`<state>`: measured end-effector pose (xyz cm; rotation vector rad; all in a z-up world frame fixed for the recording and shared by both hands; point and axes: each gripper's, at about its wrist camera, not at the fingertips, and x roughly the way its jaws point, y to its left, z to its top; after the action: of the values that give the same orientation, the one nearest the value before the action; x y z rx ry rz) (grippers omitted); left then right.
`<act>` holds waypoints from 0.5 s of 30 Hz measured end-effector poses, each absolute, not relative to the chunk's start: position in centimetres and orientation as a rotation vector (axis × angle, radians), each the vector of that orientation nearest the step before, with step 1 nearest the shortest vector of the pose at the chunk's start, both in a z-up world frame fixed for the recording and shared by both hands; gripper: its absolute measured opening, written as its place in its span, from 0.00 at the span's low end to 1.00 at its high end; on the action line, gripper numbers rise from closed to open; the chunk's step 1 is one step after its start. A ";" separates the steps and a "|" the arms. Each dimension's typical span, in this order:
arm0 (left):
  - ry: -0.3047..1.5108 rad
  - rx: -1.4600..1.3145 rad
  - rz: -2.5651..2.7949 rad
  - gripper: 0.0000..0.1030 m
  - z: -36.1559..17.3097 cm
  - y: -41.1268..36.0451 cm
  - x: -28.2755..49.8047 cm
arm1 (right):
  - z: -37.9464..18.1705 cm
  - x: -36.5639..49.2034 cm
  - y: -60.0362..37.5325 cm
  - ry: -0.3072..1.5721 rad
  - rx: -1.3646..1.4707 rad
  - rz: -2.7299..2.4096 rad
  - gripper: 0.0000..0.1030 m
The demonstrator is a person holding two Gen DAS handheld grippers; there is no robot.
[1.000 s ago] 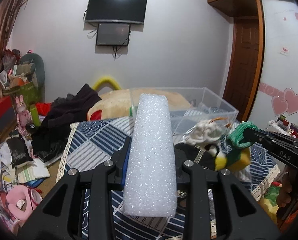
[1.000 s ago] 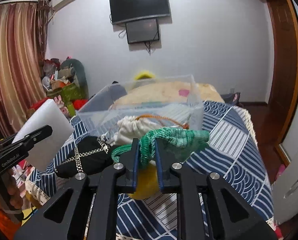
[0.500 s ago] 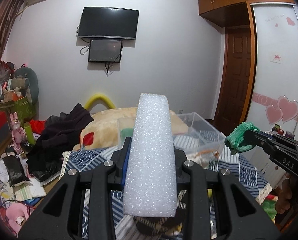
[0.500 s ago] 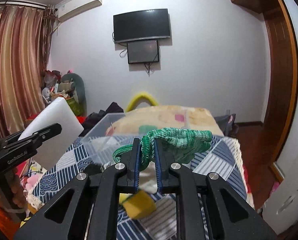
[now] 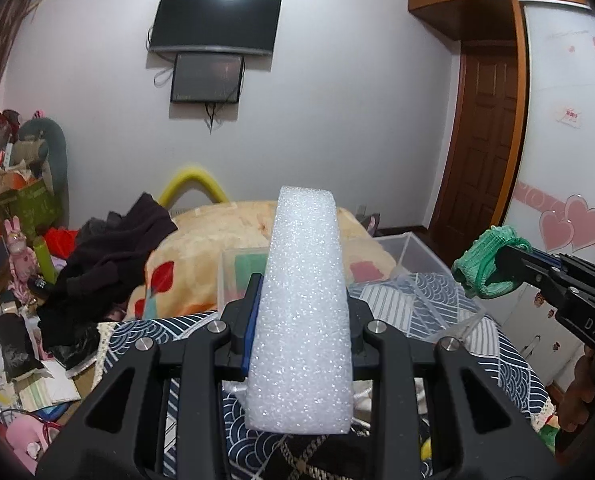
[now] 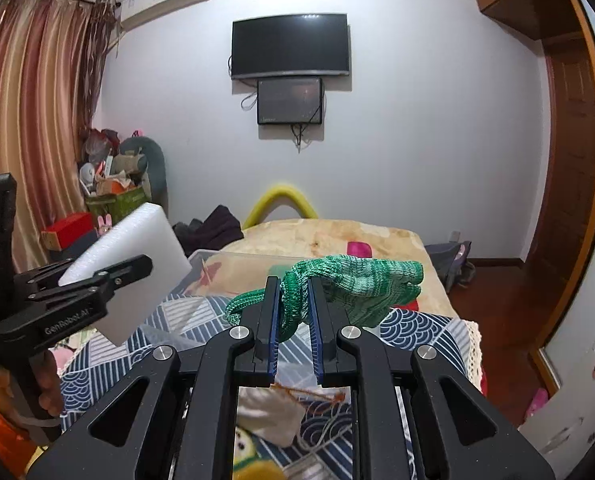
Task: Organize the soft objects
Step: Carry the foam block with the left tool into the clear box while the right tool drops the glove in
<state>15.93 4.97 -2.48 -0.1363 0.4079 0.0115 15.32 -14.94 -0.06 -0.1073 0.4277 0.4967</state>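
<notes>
My left gripper (image 5: 303,280) is shut on a white foam block (image 5: 303,312), held upright above the blue patterned quilt (image 5: 421,304). The block also shows in the right wrist view (image 6: 131,276), at the left. My right gripper (image 6: 291,284) is shut on a green knitted glove (image 6: 357,284), which also shows at the right of the left wrist view (image 5: 485,268). Both are held high in front of the clear plastic bin (image 5: 413,256). A white drawstring pouch (image 6: 269,412) and a yellow plush toy (image 6: 253,464) lie on the quilt below my right gripper.
A beige blanket (image 5: 217,236) covers the bed behind the bin. Dark clothes (image 5: 109,252) are piled at the left. Clutter covers the floor at the left (image 5: 21,360). A wardrobe with heart stickers (image 5: 569,232) stands at the right.
Both grippers have risen with their loads and tilted up. The bin and quilt items have dropped lower in both views.
</notes>
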 end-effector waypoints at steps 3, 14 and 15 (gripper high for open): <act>0.444 -0.138 0.018 0.30 -3.1 5.1 17.6 | -0.9 16.5 -14.5 0.465 -0.116 0.508 0.11; 0.536 -0.105 0.022 0.30 -5.3 4.5 22.1 | -4.2 19.7 -12.3 0.642 -0.187 0.533 0.12; 0.548 -0.104 0.019 0.30 -5.5 4.5 22.4 | -4.4 19.8 -12.2 0.654 -0.194 0.535 0.12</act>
<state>22.43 4.45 -5.48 -0.1043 0.5483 0.0189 19.79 -12.17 -4.41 -0.1940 0.6545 0.5346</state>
